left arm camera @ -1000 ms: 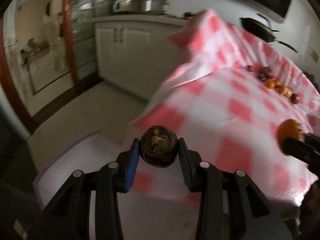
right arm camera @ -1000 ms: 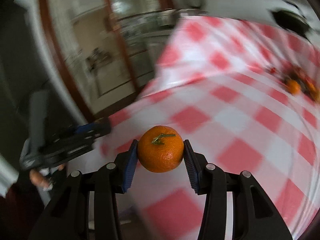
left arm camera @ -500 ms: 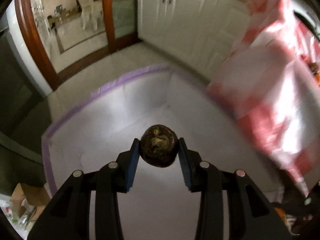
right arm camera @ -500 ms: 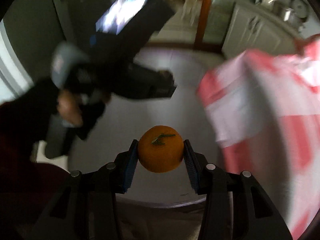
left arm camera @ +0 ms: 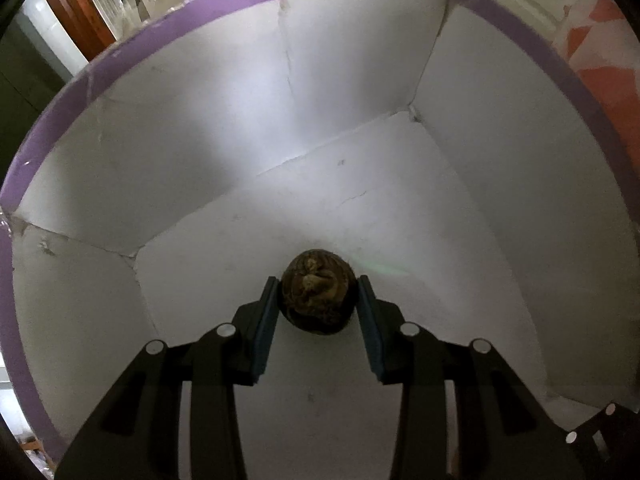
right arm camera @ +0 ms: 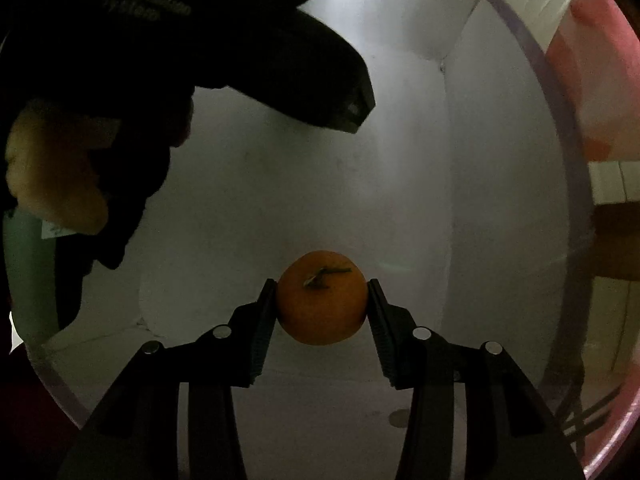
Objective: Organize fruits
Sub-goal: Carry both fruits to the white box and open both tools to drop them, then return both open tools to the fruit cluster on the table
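The left gripper (left arm camera: 318, 296) clamps a dark brown fruit (left arm camera: 318, 292) between its pads, inside a white box (left arm camera: 240, 120) (purple rim). The right gripper (right arm camera: 322, 298) clamps an orange (right arm camera: 322, 298) over the same box.

The right gripper (right arm camera: 322, 296) pinches an orange (right arm camera: 322, 298) between its two fingers, stem facing the camera. Behind it lies the white inside of a box (right arm camera: 400, 160) with a purple rim. The dark left gripper (right arm camera: 280, 60) reaches in from the upper left, a hand (right arm camera: 52, 176) holding it. A red-checked cloth (right arm camera: 592, 88) shows at right.
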{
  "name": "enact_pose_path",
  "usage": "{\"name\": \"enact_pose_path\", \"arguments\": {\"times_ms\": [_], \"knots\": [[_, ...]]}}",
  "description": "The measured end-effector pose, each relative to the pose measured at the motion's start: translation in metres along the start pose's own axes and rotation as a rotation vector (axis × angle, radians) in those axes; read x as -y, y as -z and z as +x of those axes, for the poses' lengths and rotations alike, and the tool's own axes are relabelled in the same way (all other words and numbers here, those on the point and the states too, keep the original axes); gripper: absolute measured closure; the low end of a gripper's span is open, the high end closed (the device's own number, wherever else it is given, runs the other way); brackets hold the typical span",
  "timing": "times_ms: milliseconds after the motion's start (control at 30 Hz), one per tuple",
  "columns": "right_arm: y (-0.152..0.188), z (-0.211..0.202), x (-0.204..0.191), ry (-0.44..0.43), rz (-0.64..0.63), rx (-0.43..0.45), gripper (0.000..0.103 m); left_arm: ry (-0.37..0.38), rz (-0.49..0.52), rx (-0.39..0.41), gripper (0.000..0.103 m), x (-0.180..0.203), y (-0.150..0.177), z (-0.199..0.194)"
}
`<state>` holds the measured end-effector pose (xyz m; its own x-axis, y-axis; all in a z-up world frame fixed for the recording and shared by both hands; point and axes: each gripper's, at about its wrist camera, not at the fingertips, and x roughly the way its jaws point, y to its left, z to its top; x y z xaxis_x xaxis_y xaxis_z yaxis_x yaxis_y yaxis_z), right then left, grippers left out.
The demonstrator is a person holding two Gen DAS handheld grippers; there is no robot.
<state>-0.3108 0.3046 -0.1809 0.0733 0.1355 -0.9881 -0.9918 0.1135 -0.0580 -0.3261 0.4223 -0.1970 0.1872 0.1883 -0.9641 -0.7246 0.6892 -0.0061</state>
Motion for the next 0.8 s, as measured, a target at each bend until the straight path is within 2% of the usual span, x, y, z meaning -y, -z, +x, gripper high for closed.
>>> {"name": "enact_pose_path", "arguments": {"times_ms": [100, 133, 233, 333, 367, 500, 567, 600, 667, 700, 767, 800], "knots": [[-0.001, -0.004, 0.001, -0.007, 0.01, 0.012, 0.057, -0.008, 0.002, -0.011, 0.063, -0.003, 0.002, 0.001], [-0.002, -0.007, 0.003, -0.008, 0.014, 0.016, 0.054, -0.011, 0.0, -0.009, 0.062, -0.004, 0.002, 0.001], [0.007, -0.019, 0.012, -0.021, 0.034, 0.049, 0.045, -0.024, -0.015, 0.01, 0.043, 0.01, 0.002, -0.011], [0.014, -0.035, 0.008, -0.025, 0.045, 0.09, 0.042, -0.032, -0.019, 0.02, 0.038, 0.011, -0.001, -0.015], [0.017, -0.044, 0.007, -0.024, 0.042, 0.112, 0.042, -0.029, -0.022, 0.019, 0.034, 0.012, -0.001, -0.017], [0.029, -0.086, -0.001, -0.036, 0.019, 0.234, 0.039, -0.014, -0.036, 0.041, 0.027, 0.011, -0.002, -0.033], [0.042, -0.124, 0.001, -0.088, 0.022, 0.347, 0.038, -0.01, -0.042, 0.083, 0.024, 0.01, -0.004, -0.049], [0.048, -0.137, 0.003, -0.107, 0.028, 0.388, 0.036, -0.009, -0.047, 0.113, 0.024, 0.006, -0.002, -0.059], [0.068, -0.181, 0.011, -0.137, 0.049, 0.536, 0.029, -0.032, -0.076, 0.237, 0.024, 0.005, -0.003, -0.092], [0.083, -0.207, 0.017, -0.131, 0.061, 0.638, 0.024, -0.05, -0.099, 0.344, 0.022, 0.004, -0.002, -0.119], [0.106, -0.24, 0.03, -0.089, 0.081, 0.774, 0.016, -0.06, -0.12, 0.513, 0.004, 0.006, 0.003, -0.161], [0.12, -0.258, 0.037, -0.053, 0.096, 0.845, 0.016, -0.057, -0.123, 0.597, 0.002, 0.01, 0.005, -0.185]]}}
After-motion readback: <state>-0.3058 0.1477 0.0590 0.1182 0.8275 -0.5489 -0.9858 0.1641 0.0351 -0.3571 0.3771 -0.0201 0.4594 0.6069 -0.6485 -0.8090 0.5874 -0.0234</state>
